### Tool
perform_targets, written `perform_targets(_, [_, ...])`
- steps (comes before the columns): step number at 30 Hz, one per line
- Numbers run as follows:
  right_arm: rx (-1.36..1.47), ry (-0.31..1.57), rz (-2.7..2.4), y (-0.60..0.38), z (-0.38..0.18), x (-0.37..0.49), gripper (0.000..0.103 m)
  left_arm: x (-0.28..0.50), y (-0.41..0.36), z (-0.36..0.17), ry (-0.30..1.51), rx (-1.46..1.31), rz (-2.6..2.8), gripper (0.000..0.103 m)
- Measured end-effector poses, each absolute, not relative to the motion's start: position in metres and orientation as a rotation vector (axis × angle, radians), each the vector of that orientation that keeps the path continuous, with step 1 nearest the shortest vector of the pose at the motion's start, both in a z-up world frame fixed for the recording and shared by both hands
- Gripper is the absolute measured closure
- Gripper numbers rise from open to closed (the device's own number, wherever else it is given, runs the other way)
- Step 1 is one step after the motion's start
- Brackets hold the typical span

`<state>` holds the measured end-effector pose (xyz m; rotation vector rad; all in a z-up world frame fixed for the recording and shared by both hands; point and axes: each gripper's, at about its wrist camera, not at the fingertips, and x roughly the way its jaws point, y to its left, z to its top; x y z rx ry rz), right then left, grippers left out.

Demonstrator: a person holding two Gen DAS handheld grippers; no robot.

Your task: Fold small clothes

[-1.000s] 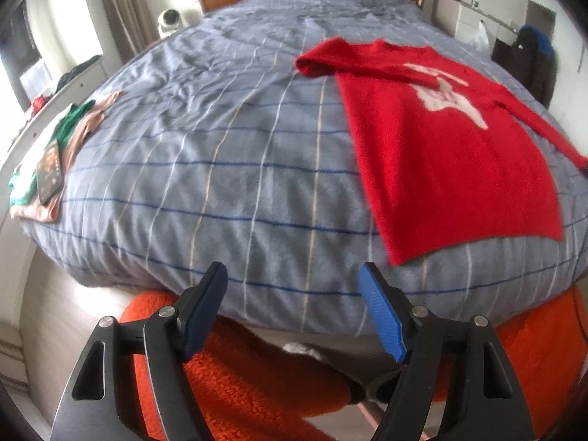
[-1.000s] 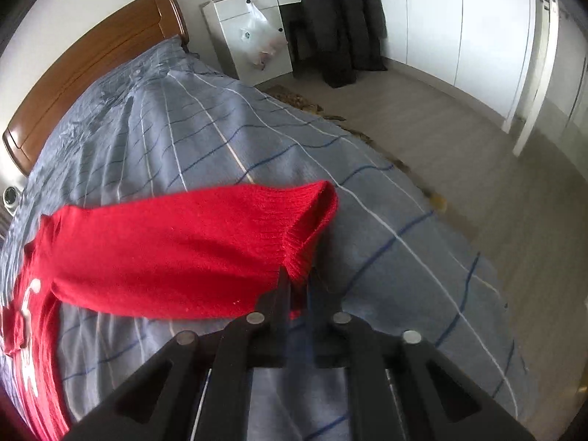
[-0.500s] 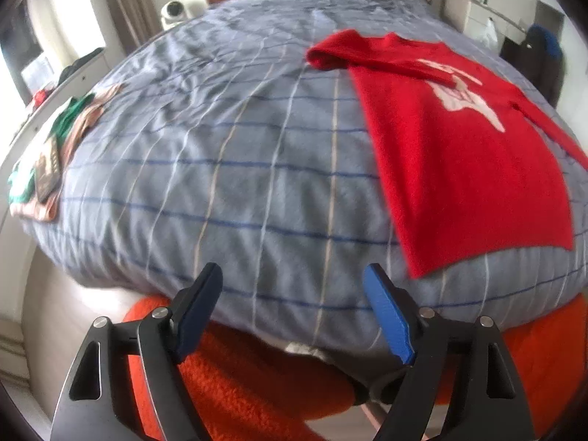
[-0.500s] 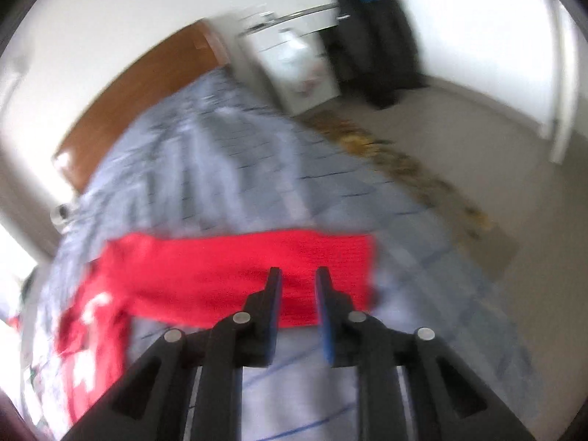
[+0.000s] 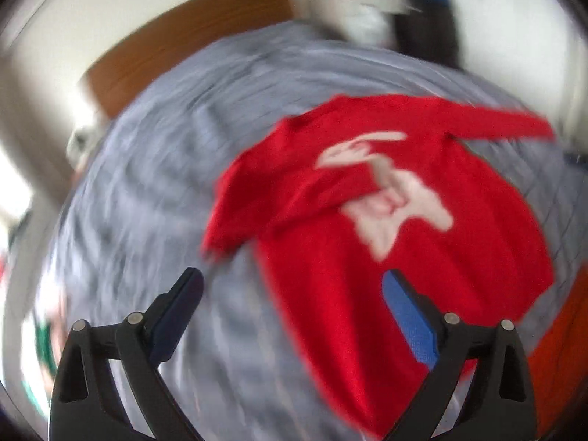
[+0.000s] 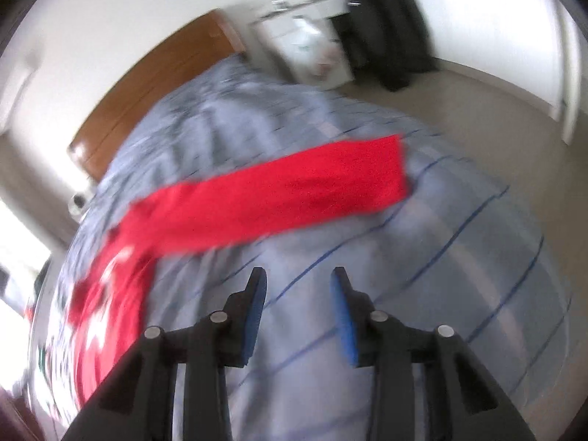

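Observation:
A red sweater (image 5: 386,228) with a white print lies flat on the blue-grey striped bed cover (image 5: 154,191). One sleeve is folded across its chest; the other sleeve (image 6: 286,191) stretches out flat to the right. My left gripper (image 5: 294,286) is open and empty, above the sweater's lower left edge. My right gripper (image 6: 297,283) is open and empty, a little short of the stretched sleeve. Both views are blurred by motion.
A wooden headboard (image 6: 154,88) stands at the far end of the bed. A white cabinet (image 6: 305,51) and dark hanging coats (image 6: 386,33) stand beside the bed on the right. Bare floor (image 6: 496,110) lies right of the bed.
My right gripper has let go of the sleeve cuff, opened and drawn back; the sleeve now lies flat. My left gripper has swung in over the sweater.

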<state>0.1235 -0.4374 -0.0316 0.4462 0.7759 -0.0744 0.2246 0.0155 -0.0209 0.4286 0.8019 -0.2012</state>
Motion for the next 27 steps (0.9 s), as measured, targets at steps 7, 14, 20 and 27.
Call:
perform_targets(7, [0.569,0.796,0.049,-0.386,-0.056,0.062,0.06,0.314,-0.043,-0.084,0.929,0.616,-0.251,0.023])
perform_targets(14, [0.543,0.822,0.044,-0.366,-0.073,0.028,0.059,0.34,-0.07,-0.12,0.968,0.663,-0.21,0.086])
perform_targets(20, [0.515,0.852,0.035,-0.355,-0.085,0.023,0.058,0.338,-0.022,-0.064,0.842,0.302,-0.07,0.101])
perform_targets(27, [0.428,0.847,0.07,-0.336,-0.085,0.028,0.058,0.299,0.177,-0.014,0.748,0.053,0.424,0.101])
